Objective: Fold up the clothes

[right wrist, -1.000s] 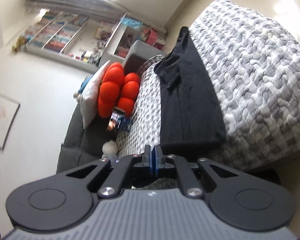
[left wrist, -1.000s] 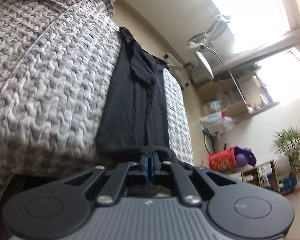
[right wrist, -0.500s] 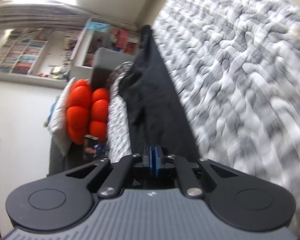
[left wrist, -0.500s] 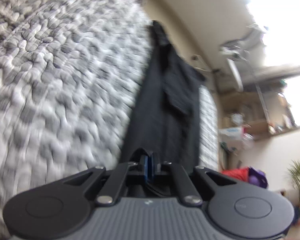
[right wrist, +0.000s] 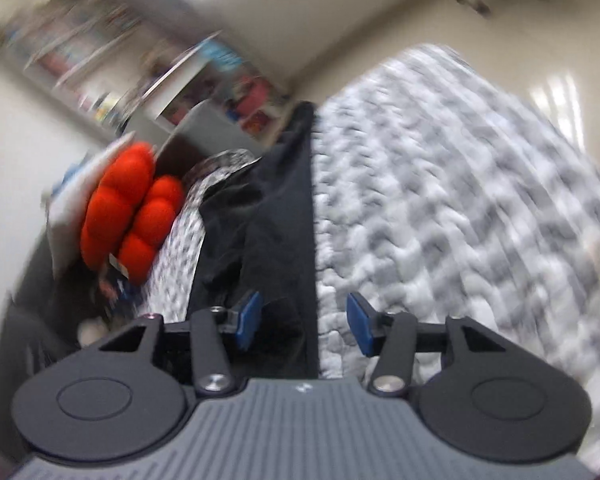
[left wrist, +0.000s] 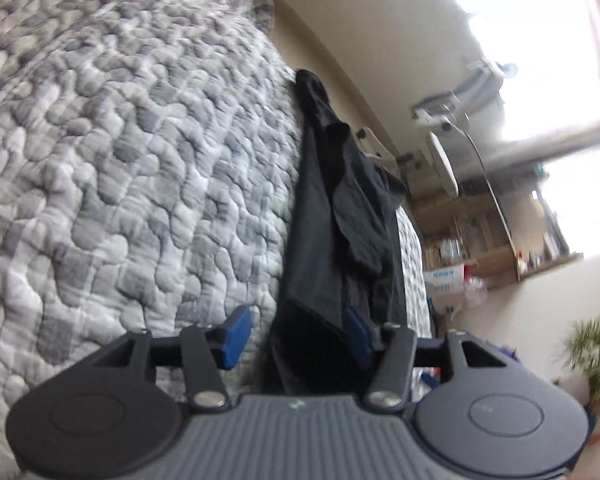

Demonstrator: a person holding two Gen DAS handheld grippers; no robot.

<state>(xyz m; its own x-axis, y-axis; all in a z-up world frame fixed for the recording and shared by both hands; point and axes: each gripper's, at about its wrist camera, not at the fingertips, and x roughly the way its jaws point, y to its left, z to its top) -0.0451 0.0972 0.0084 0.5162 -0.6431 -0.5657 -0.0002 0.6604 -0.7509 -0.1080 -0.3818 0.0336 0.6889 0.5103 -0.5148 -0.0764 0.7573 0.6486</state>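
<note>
The dark garment lies in a long folded strip on the bed's grey-and-white quilt, and both cameras look along it from its near end.

In the left wrist view the left hand-held gripper has just been opening: its blue pads stand apart, with the near edge of the garment between them. The right-hand pad sits against or just behind the cloth fold, and I cannot tell whether it touches; the left-hand pad is clear of the cloth, over the quilt. This view alone shows the window, a wooden shelf and a potted plant beyond the bed.

In the right wrist view, which is blurred, the right hand-held gripper has likewise just been opening, jaws spread. The garment's straight edge runs between the pads: one pad over the dark cloth, the other over the quilt, neither seeming to press on it. Only this view shows the orange cushion, a white pillow behind it, and a bookshelf on the far wall.
</note>
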